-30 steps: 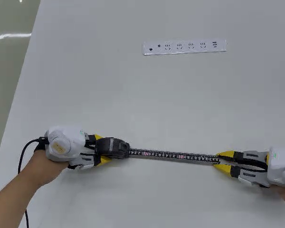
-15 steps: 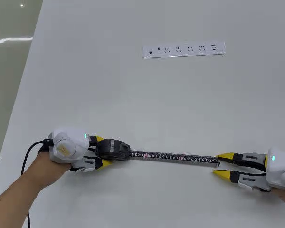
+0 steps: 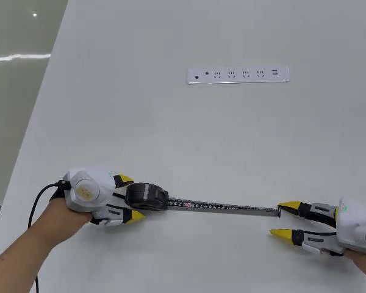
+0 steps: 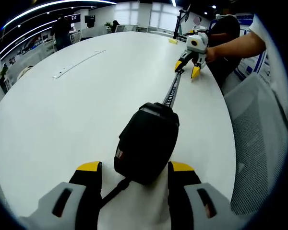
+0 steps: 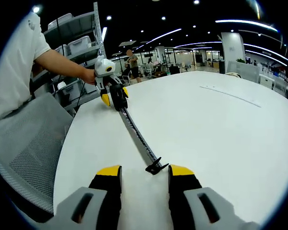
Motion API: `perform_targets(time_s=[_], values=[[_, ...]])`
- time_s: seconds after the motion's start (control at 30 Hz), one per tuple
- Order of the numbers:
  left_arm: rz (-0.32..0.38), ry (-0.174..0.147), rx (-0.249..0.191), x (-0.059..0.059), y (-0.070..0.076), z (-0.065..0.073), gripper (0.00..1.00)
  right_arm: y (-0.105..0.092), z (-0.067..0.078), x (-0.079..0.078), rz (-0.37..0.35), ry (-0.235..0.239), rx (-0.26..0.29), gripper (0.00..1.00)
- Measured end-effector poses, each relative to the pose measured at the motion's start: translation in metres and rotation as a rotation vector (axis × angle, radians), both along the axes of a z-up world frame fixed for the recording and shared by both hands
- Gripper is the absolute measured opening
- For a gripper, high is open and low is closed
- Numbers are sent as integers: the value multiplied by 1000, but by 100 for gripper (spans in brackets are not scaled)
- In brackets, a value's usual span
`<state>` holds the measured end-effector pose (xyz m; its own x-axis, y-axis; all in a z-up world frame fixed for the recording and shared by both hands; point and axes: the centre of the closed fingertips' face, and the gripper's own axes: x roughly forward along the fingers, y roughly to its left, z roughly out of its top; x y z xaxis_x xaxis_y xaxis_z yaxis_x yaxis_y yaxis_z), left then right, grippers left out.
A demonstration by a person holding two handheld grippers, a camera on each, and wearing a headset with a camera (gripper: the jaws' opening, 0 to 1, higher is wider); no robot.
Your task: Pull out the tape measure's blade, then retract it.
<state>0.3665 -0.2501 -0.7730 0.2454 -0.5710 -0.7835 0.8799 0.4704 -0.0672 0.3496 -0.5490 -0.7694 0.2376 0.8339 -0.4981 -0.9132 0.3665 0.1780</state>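
The black tape measure case (image 3: 146, 196) lies on the white table (image 3: 171, 134), and my left gripper (image 3: 127, 198) is shut on it. In the left gripper view the case (image 4: 146, 141) sits between the yellow-tipped jaws. The blade (image 3: 222, 207) runs out to the right, flat on the table, and ends in a hook (image 3: 278, 212). My right gripper (image 3: 277, 220) stands open, its two yellow tips on either side of the hook. In the right gripper view the hook (image 5: 156, 167) lies loose between the jaws, and the blade (image 5: 134, 130) leads back to the case (image 5: 119, 98).
A white power strip (image 3: 238, 75) lies further back on the table. The table's left edge (image 3: 24, 140) runs diagonally, with floor beyond. A mesh chair (image 5: 26, 153) stands near the table's front edge, and shelving and people are in the background.
My right gripper was shut on the blade's end a second ago; it has opened and let go. The blade still lies extended. The left gripper keeps its hold.
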Motion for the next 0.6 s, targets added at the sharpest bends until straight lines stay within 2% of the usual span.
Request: perform_targets(time_s=[0.13, 0.33, 0.6], values=[[19, -2, -7, 1, 1, 1, 56, -1, 1, 1, -11, -5, -4, 41], [34, -7, -33, -1, -2, 9, 58, -1, 3, 0, -26, -6, -6, 42], [63, -18, -52, -2, -2, 15, 60, -5, 7, 2, -76, 2, -6, 46]])
